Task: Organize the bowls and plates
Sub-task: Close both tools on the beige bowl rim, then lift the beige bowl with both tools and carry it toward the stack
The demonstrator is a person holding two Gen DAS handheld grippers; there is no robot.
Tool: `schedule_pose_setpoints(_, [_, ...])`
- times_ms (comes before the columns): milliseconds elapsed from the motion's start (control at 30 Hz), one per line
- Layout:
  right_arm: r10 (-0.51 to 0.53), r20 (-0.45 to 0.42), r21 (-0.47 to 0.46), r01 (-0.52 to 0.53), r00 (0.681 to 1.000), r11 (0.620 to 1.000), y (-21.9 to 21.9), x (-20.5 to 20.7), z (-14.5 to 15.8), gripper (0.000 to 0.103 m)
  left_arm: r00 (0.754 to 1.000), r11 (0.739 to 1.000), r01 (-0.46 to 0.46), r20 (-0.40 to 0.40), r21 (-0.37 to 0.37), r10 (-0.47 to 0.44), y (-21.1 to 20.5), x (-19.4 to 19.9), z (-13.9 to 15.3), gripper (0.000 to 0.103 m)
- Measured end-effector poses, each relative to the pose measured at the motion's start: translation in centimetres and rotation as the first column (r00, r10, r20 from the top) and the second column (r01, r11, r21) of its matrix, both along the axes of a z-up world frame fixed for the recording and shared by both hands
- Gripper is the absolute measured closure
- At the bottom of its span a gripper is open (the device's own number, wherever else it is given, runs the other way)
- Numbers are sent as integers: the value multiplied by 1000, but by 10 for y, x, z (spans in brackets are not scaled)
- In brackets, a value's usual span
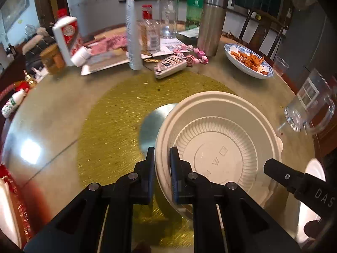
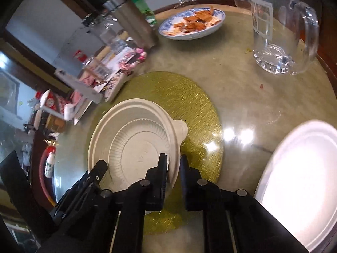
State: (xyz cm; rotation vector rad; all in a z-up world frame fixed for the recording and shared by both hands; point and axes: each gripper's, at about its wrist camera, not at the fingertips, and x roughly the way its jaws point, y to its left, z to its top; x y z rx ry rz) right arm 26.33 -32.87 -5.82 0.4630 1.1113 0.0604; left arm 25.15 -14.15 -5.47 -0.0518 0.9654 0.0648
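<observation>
A cream disposable bowl (image 1: 217,139) with a ribbed inner base is held over the gold round mat (image 1: 118,118); it also shows in the right wrist view (image 2: 134,139). My left gripper (image 1: 162,156) is shut on the bowl's left rim, one finger inside and one outside. My right gripper (image 2: 173,164) is shut on the bowl's right rim in the same way; it shows at the right in the left wrist view (image 1: 273,168). A white plate (image 2: 301,181) lies at the lower right, apart from both grippers.
A blue-patterned dish of fried food (image 1: 248,63) sits at the far right of the table. A glass mug (image 2: 280,31) stands near the right edge. Bottles, a steel flask (image 1: 212,23), a phone (image 1: 170,66) and papers crowd the far side.
</observation>
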Motion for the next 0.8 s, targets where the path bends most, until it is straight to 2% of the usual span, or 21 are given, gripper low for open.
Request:
schedule_pose_setpoints(433, [57, 97, -83, -49, 994, 995, 57, -117, 5, 90, 999, 1000, 28, 27, 11, -28, 43, -97, -1, 91])
schedule_pose_setpoints(800, [77, 114, -138, -61, 991, 989, 86, -168, 4, 90, 998, 999, 53, 28, -13, -53, 69, -140, -3, 91])
